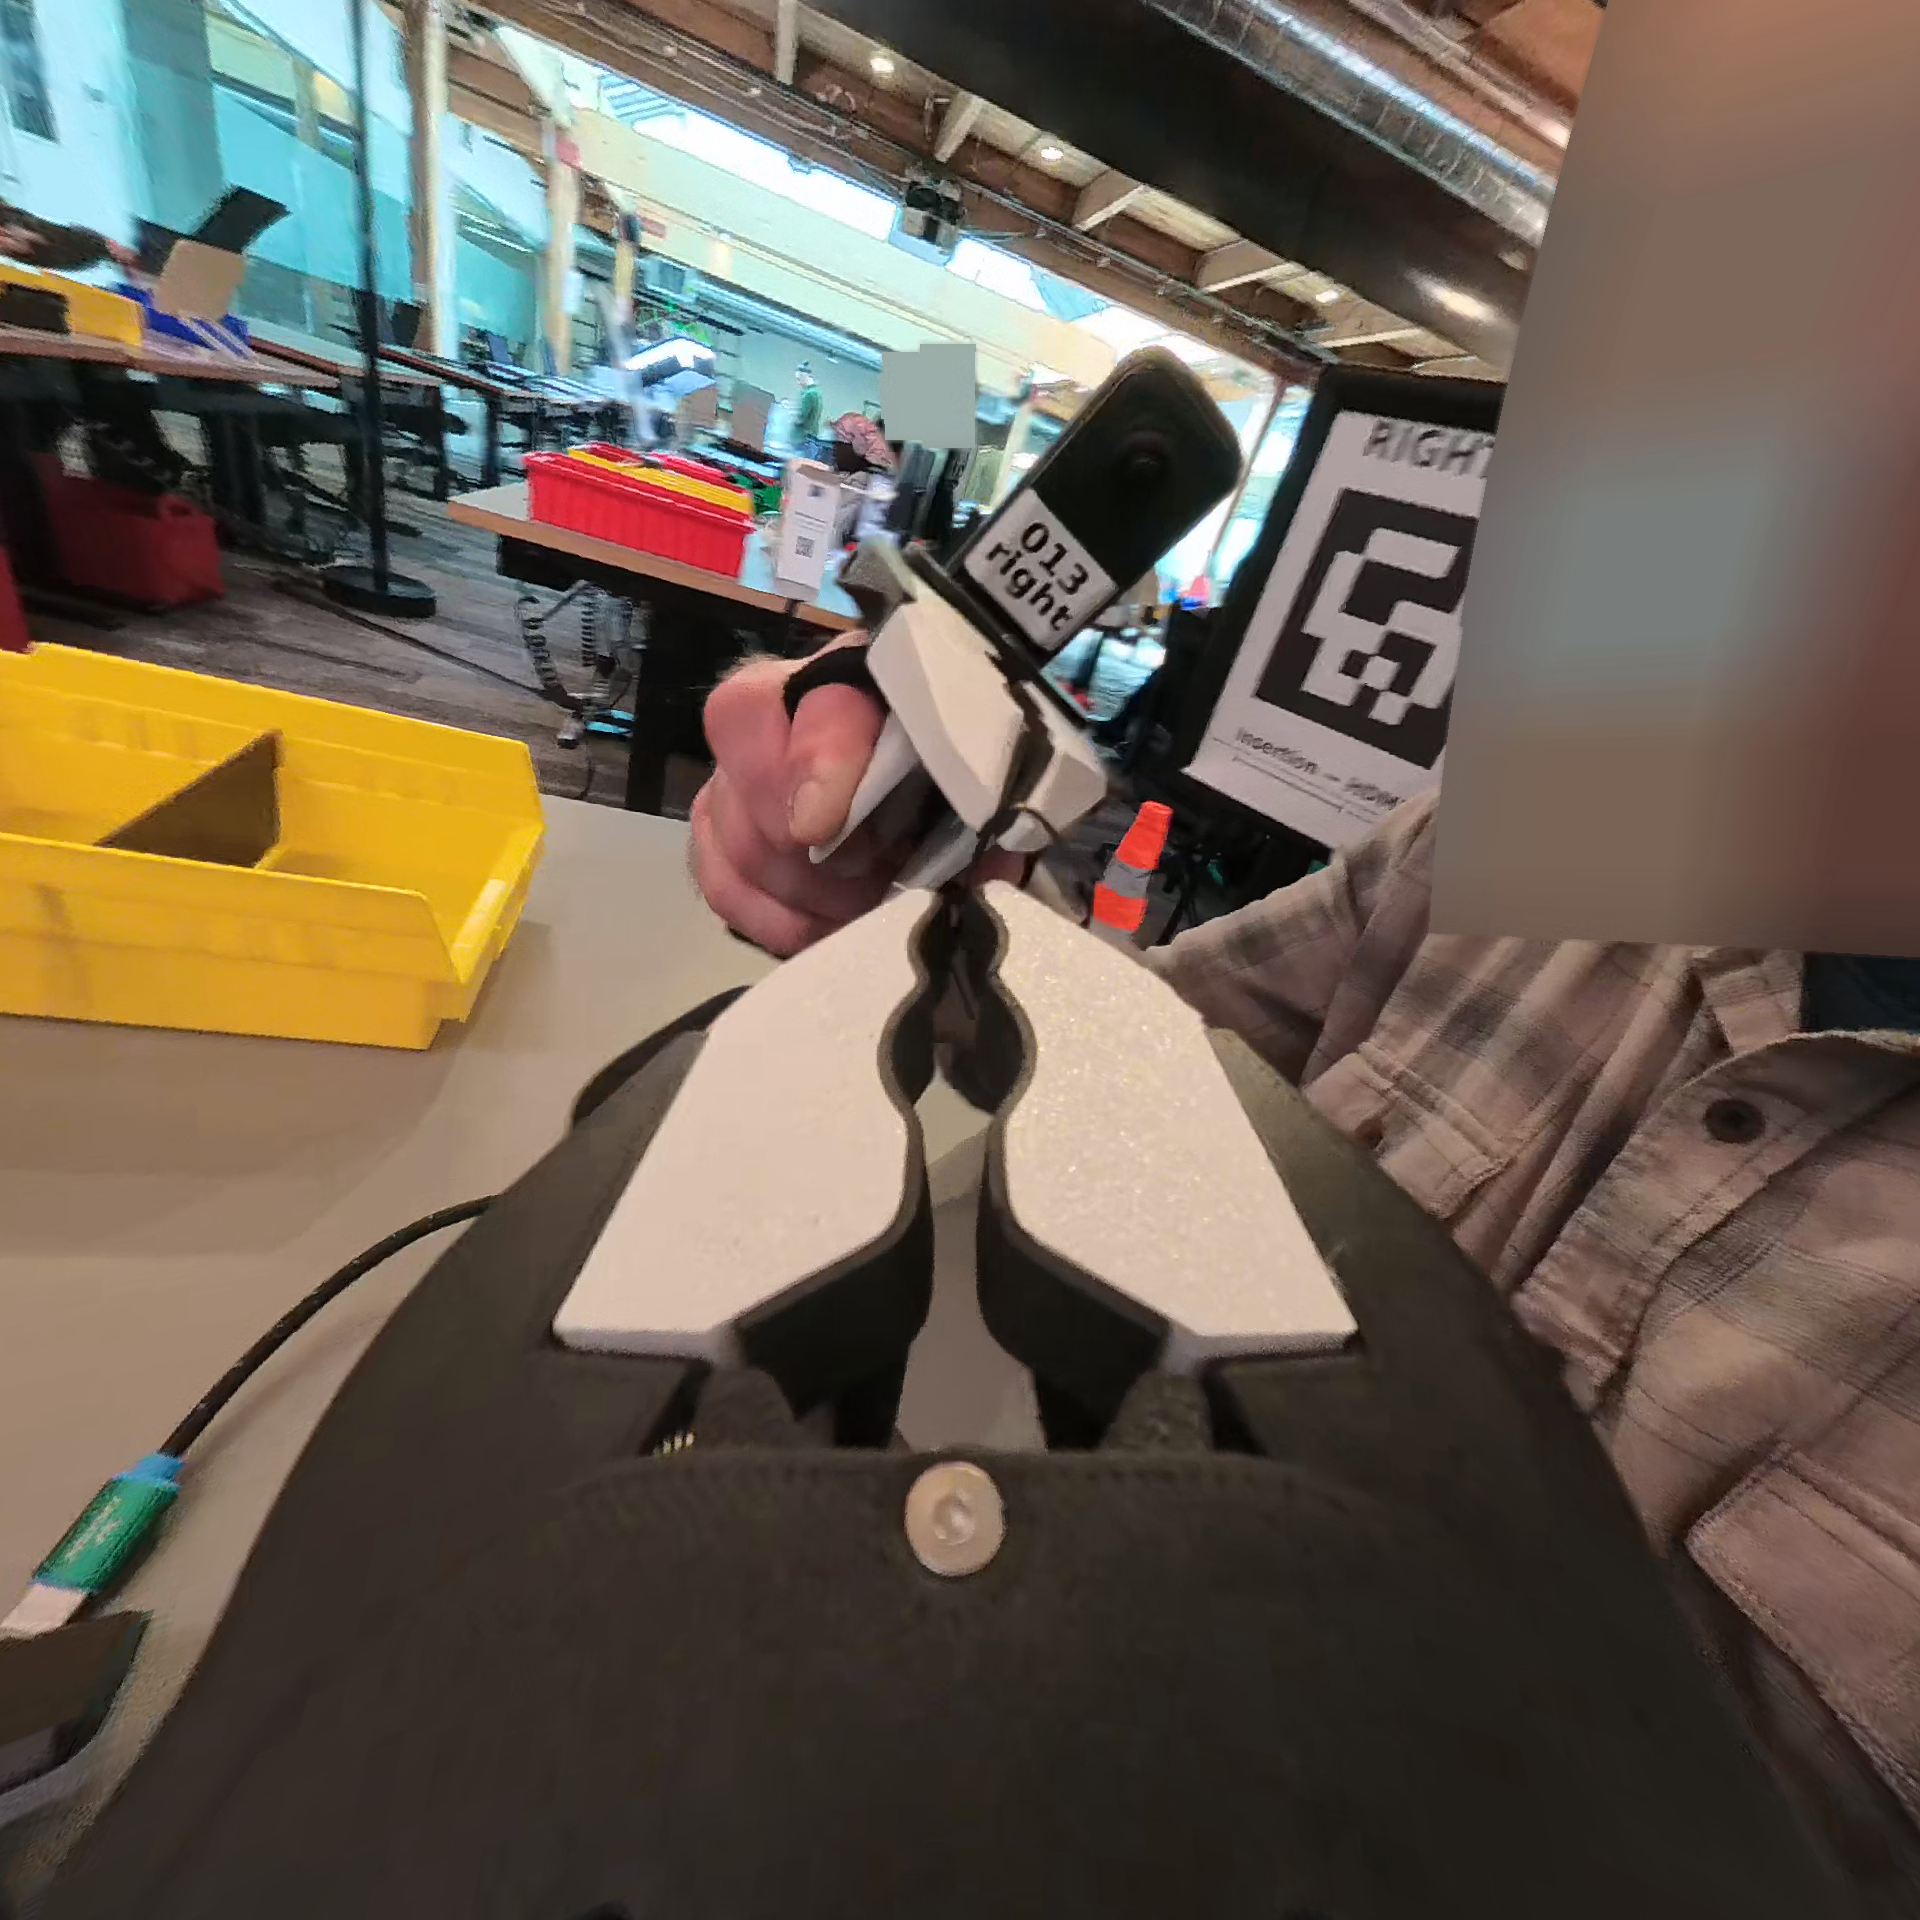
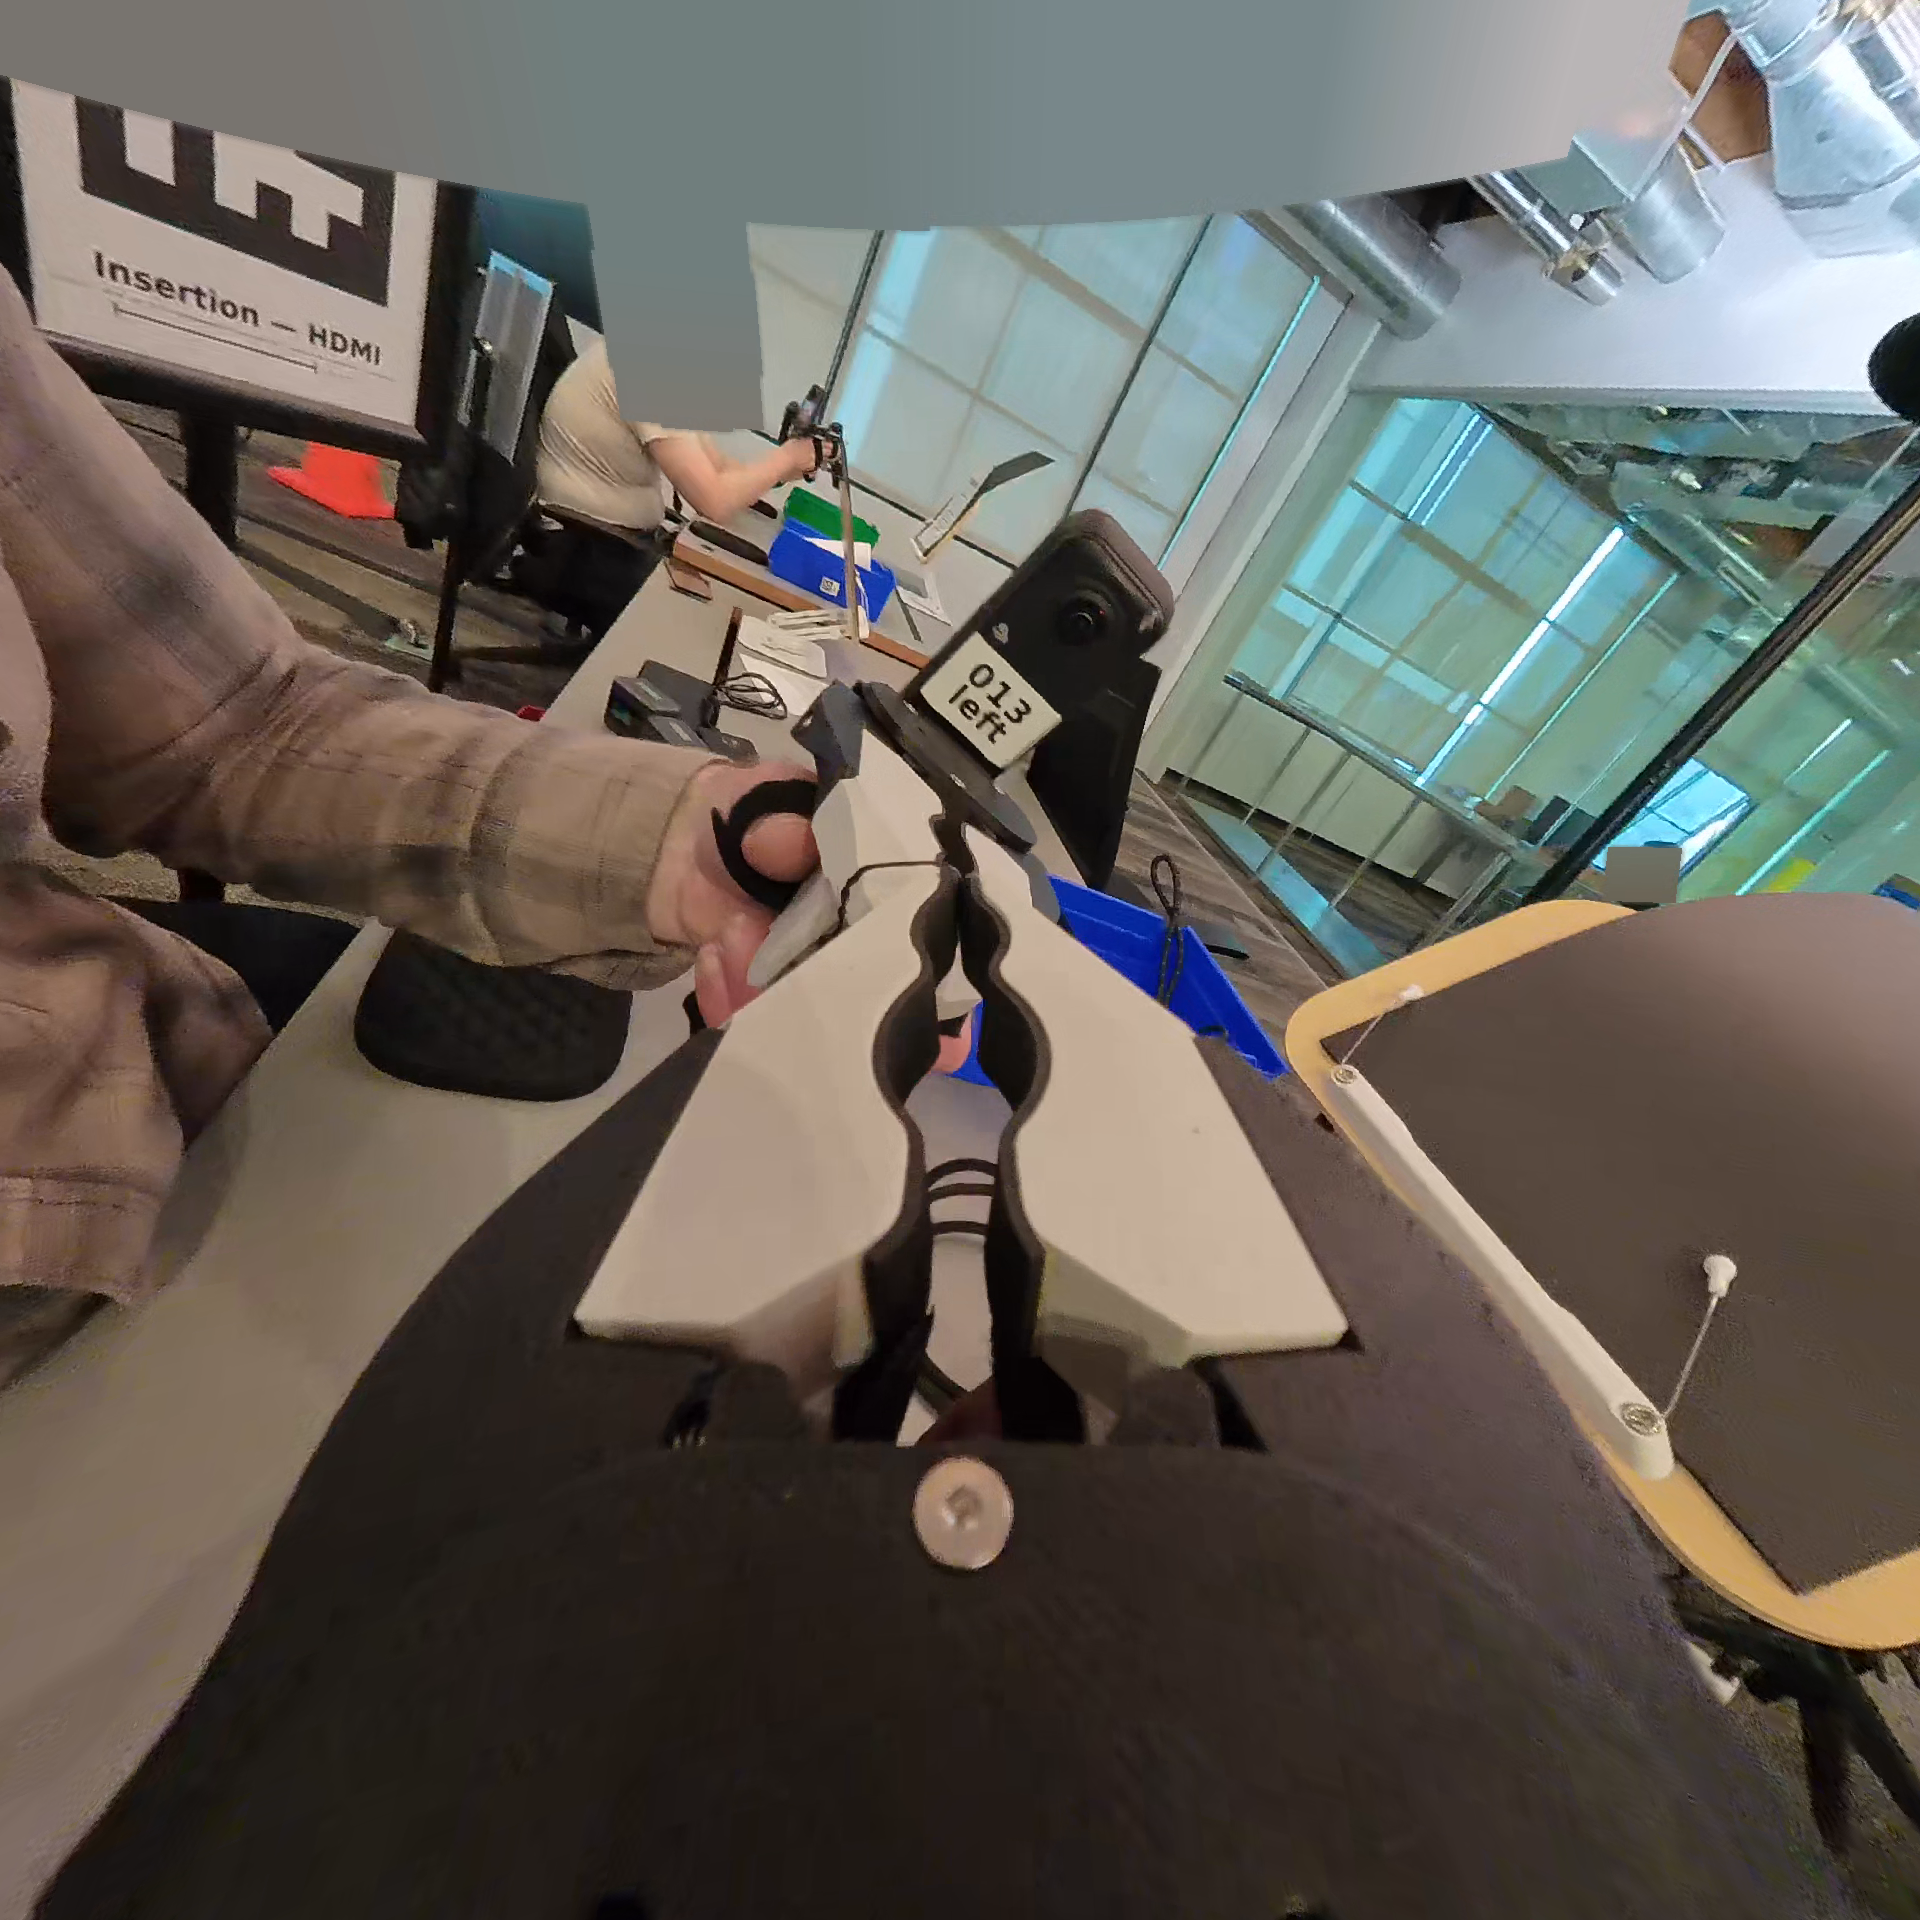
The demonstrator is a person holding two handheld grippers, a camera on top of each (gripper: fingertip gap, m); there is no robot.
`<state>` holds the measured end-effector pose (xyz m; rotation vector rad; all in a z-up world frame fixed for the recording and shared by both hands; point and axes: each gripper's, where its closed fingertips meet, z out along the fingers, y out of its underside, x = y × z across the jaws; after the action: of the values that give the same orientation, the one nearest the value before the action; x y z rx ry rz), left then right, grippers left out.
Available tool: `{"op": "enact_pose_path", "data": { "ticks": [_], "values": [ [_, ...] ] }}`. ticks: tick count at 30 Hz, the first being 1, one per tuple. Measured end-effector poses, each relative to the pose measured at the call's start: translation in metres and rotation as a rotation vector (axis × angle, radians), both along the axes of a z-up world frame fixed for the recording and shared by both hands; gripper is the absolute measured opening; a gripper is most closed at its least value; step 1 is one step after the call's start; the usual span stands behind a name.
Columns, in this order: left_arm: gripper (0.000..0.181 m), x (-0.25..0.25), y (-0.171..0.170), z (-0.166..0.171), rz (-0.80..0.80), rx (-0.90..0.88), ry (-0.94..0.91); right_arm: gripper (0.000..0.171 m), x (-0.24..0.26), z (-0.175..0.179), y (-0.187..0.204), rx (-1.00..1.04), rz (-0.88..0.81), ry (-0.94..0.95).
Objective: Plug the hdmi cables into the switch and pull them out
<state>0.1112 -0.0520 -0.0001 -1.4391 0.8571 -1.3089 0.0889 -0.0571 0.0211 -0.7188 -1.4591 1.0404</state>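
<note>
My left gripper [image 1: 951,914] is shut and empty, raised above the table. It points at the right gripper, held in a hand just beyond it, whose camera [image 1: 1132,468] faces me. An HDMI plug wrapped in green tape [image 1: 99,1538] lies on the table at lower left with its black cable [image 1: 312,1309]. Its metal end meets a dark object [image 1: 62,1683] at the frame edge; I cannot tell whether that is the switch. My right gripper [image 2: 956,894] is also shut and empty, tip to tip with the left one. Black cable loops [image 2: 961,1210] show through its finger gap.
A yellow bin [image 1: 260,935] stands on the grey table [image 1: 208,1143] at left. The person's plaid shirt [image 1: 1558,1195] fills the right. A blue bin [image 2: 1174,966], a black round pad [image 2: 488,1018] and a chair back [image 2: 1662,1195] are close by. Both grippers' tips are close together, under 4 cm apart.
</note>
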Motion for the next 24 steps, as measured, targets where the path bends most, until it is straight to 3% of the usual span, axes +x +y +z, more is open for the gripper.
{"op": "enact_pose_path", "data": {
  "ticks": [2,3,6,10,14,18,20,24],
  "values": [
    [0.029,-0.009,0.009,-0.003,0.090,0.014,0.024,0.000,0.003,0.002,0.009,-0.022,-0.024,0.002],
    [0.035,-0.016,0.012,-0.007,0.132,0.012,0.037,0.000,0.005,-0.001,0.017,-0.022,-0.054,-0.016],
    [0.038,-0.035,0.012,-0.028,0.249,0.020,0.149,0.000,0.008,-0.035,0.040,0.006,-0.161,-0.186],
    [0.040,-0.053,-0.001,-0.082,0.355,0.033,0.419,0.000,0.014,-0.109,0.046,-0.100,-0.161,-0.493],
    [0.044,-0.037,-0.030,-0.154,0.266,0.034,0.704,0.000,0.017,-0.197,0.042,-0.243,-0.126,-0.819],
    [0.050,-0.030,-0.046,-0.227,0.175,0.091,1.019,0.000,0.010,-0.262,0.059,-0.315,-0.209,-1.011],
    [0.050,-0.029,-0.047,-0.248,0.164,0.111,1.088,0.000,0.008,-0.283,0.066,-0.302,-0.245,-1.077],
    [0.040,-0.024,-0.049,-0.263,0.134,0.163,1.133,0.029,0.002,-0.282,0.068,-0.298,-0.252,-1.069]
  ]
}}
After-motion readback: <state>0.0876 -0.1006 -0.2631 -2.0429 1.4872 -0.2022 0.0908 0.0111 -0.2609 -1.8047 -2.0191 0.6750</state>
